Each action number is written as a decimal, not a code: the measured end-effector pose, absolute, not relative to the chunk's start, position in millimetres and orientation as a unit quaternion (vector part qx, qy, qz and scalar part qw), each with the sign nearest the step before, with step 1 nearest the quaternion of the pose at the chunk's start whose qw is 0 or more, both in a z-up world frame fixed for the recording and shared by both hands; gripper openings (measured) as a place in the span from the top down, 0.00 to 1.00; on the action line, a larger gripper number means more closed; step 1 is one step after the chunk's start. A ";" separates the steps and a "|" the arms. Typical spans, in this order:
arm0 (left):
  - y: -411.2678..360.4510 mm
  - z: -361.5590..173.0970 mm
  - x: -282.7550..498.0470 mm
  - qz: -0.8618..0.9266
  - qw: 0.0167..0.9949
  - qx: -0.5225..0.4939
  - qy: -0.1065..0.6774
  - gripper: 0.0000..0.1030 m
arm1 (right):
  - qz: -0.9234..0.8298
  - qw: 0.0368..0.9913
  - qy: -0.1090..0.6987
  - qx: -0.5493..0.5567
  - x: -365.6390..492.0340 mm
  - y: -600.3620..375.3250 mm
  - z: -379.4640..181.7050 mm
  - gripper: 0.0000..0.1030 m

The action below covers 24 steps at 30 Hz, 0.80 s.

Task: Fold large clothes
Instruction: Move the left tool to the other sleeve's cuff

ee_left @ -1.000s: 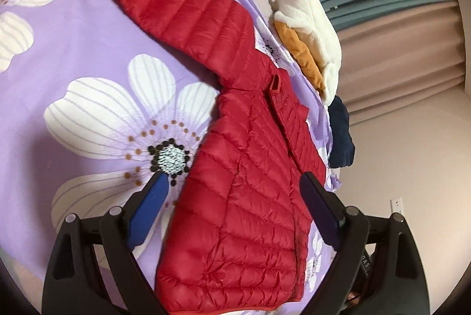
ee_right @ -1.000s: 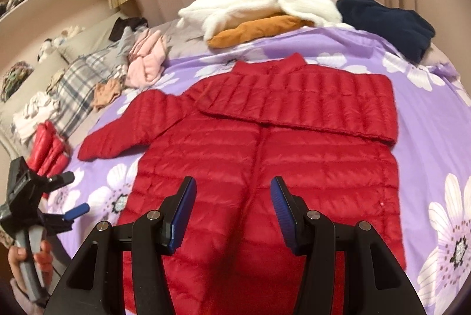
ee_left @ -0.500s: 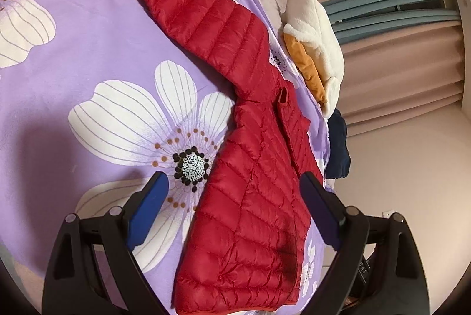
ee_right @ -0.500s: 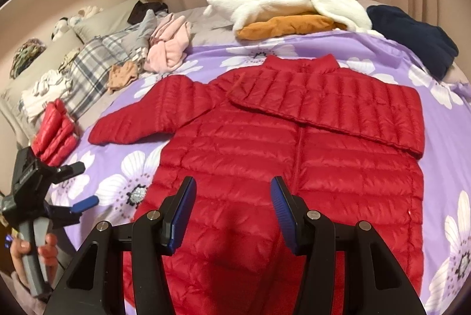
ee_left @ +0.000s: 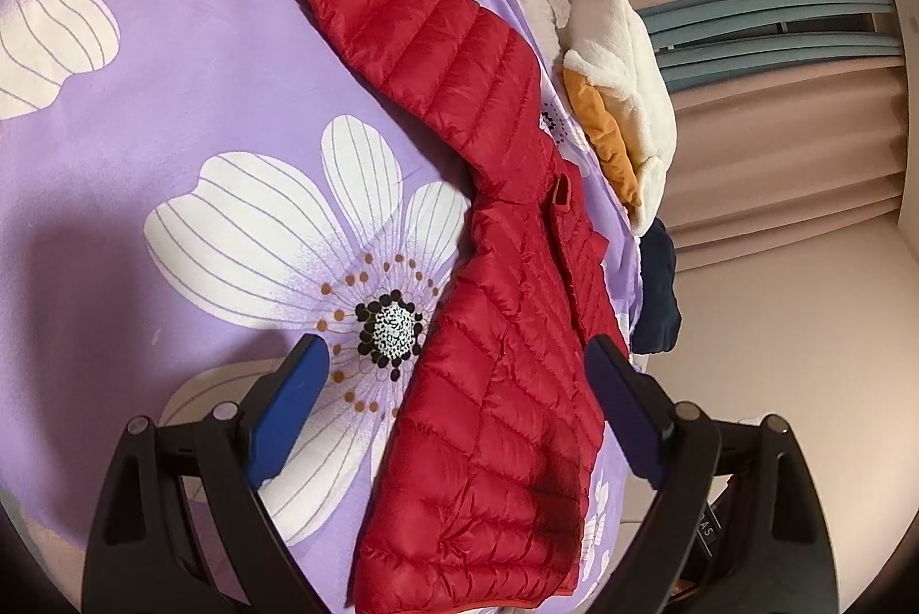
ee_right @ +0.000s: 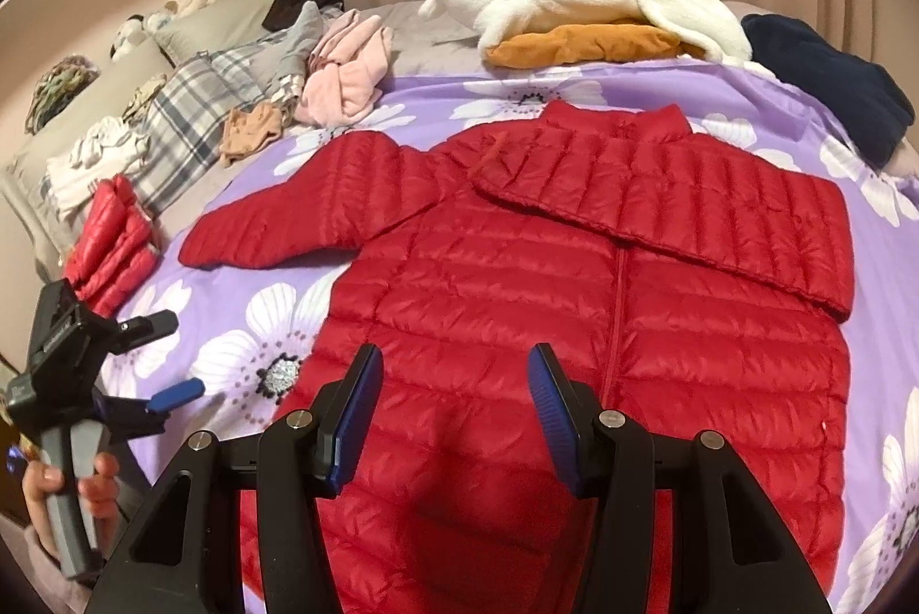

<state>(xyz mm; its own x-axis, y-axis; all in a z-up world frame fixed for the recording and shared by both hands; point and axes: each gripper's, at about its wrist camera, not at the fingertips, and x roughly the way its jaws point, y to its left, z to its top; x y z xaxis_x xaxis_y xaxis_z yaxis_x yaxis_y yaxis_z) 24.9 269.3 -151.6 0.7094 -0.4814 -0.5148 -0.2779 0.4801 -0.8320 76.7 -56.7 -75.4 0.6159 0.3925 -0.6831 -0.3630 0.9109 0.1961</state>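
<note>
- On the purple flowered bedspread [ee_right: 804, 97] we find a red down jacket [ee_right: 517, 281] lying flat, one sleeve folded across its chest, the other stretched out.
- Our left gripper [ee_left: 459, 407] gapes wide, empty, over the jacket's side edge.
- Our right gripper [ee_right: 454, 407] stands open, empty, above the hem.

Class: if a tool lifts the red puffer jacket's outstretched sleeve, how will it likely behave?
The sleeve probably droops, since the red puffer jacket lies limp. Its quilted puffiness suggests lightness. The shiny shell may slip.
</note>
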 end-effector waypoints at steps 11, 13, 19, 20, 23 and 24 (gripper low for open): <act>268.8 -157.6 27.2 -0.070 0.766 -0.513 0.381 0.12 | 0.215 0.894 0.392 0.019 80.1 -50.8 -80.3 0.49; 268.6 -158.7 27.7 -0.070 0.765 -0.514 0.382 0.12 | 0.216 0.894 0.393 0.020 80.4 -50.6 -80.5 0.49; 268.3 -158.0 30.5 -0.071 0.768 -0.512 0.378 0.12 | 0.216 0.894 0.392 0.022 80.9 -49.6 -81.0 0.49; 268.9 -158.0 31.5 -0.072 0.768 -0.512 0.377 0.12 | 0.217 0.894 0.392 0.022 81.5 -49.5 -80.7 0.49; 274.8 -159.3 37.1 -0.073 0.768 -0.520 0.367 0.12 | 0.218 0.894 0.391 0.022 83.4 -49.3 -80.5 0.49; 278.3 -159.7 40.0 -0.071 0.769 -0.522 0.362 0.12 | 0.218 0.894 0.392 0.022 84.2 -49.8 -80.8 0.49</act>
<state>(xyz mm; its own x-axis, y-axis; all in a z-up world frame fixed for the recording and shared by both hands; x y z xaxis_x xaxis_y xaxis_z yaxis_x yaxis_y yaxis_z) 40.0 278.3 -159.7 0.7275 -0.4871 -0.4833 -0.2696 0.4448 -0.8541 84.2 -49.8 -80.8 0.5980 0.4077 -0.6901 -0.3724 0.9037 0.2111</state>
